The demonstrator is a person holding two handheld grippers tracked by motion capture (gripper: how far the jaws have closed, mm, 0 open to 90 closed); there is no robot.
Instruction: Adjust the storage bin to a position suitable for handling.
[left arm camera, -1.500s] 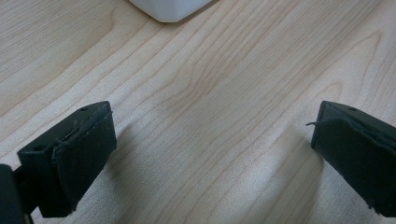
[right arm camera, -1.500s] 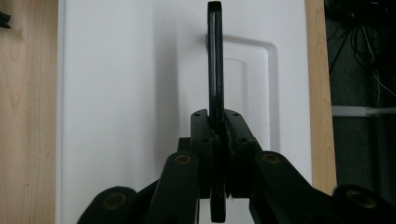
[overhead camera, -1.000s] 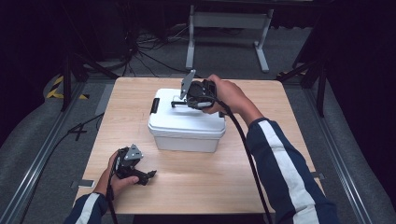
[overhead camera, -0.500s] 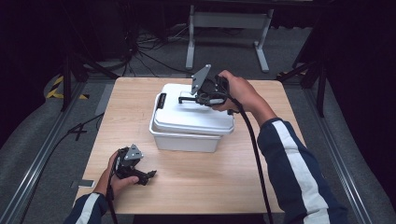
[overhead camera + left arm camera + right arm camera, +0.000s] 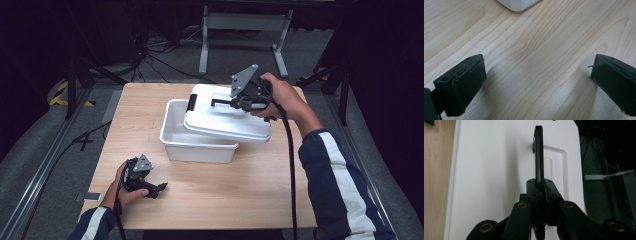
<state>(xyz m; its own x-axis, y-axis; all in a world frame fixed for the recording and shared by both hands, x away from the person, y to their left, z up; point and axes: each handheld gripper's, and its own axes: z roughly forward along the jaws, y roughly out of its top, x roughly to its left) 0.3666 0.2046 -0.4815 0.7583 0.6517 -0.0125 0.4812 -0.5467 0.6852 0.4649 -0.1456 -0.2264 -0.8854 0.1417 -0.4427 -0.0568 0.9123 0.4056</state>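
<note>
A white plastic box [image 5: 196, 141] stands in the middle of the wooden table [image 5: 215, 200]. Its white lid [image 5: 225, 120] hangs tilted above the box, shifted to the right, so the box's left part lies uncovered. My right gripper [image 5: 235, 102] is shut on the lid's black handle [image 5: 539, 152], which stands upright between the jaws over the lid [image 5: 494, 170]. My left gripper [image 5: 157, 189] rests near the table's front left with its jaws wide apart and bare wood between them [image 5: 537, 75]. A corner of the box [image 5: 517, 3] is at the top of the left gripper view.
A grey metal stand [image 5: 245, 22] and cables [image 5: 125, 60] lie on the floor behind the table. A black latch [image 5: 192, 102] sits on the lid's left end. Dark floor surrounds the table on all sides.
The right gripper has lifted the lid off the box and carried it up and to the right, tilting it. The left gripper has stayed where it was.
</note>
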